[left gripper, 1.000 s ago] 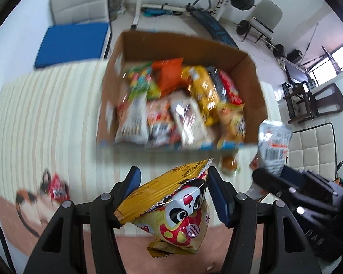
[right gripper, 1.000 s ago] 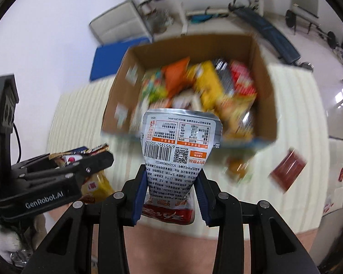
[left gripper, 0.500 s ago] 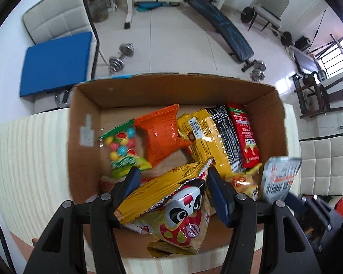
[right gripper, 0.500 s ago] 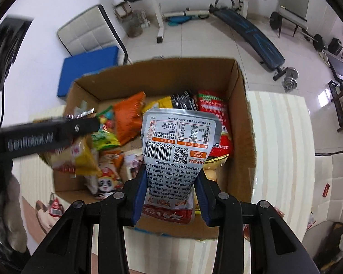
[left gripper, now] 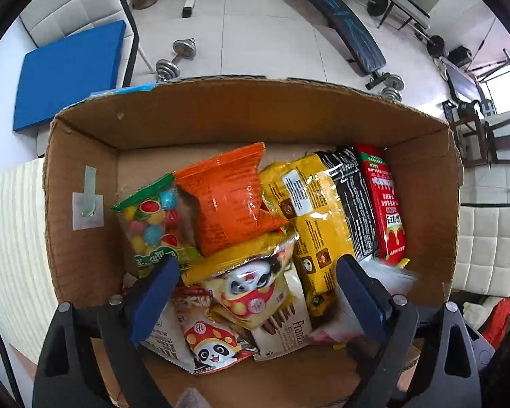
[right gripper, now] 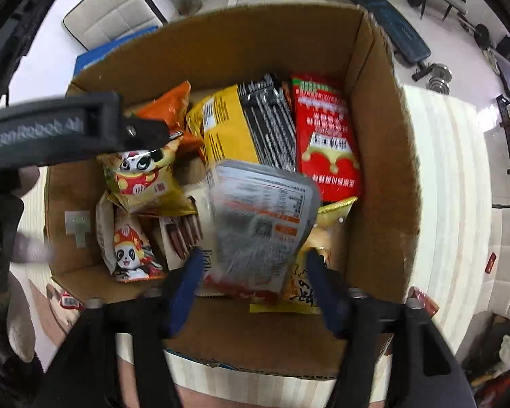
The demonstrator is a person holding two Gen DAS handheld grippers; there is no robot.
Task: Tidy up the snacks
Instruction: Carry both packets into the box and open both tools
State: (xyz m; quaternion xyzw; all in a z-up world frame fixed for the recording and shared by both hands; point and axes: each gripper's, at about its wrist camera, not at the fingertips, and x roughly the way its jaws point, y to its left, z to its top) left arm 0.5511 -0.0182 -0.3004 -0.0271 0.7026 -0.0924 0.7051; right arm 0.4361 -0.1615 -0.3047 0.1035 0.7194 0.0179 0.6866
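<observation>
A cardboard box point(left gripper: 85, 255) point(right gripper: 380, 176) holds several snack bags. My left gripper point(left gripper: 255, 299) is open above the box; the yellow panda snack bag point(left gripper: 251, 289) point(right gripper: 139, 176) lies loose between its fingers on the pile. My right gripper point(right gripper: 251, 278) is open; the silver snack pouch point(right gripper: 261, 224), blurred, has dropped among the snacks between its fingers. The left gripper's body point(right gripper: 51, 129) shows at the left of the right wrist view. An orange bag point(left gripper: 227, 200), a yellow-black bag point(left gripper: 323, 210) and a red bag point(left gripper: 384, 200) lie in the box.
The box stands on a cream striped tabletop point(right gripper: 448, 187). A small red packet point(right gripper: 491, 261) lies on the table right of the box, another point(right gripper: 68, 301) at its left. Chairs, dumbbells point(left gripper: 176, 57) and a weight bench point(left gripper: 343, 30) stand on the floor beyond.
Both grippers moved over the box and lower into it. Both opened: the panda bag and the silver pouch left their grips and dropped onto the pile.
</observation>
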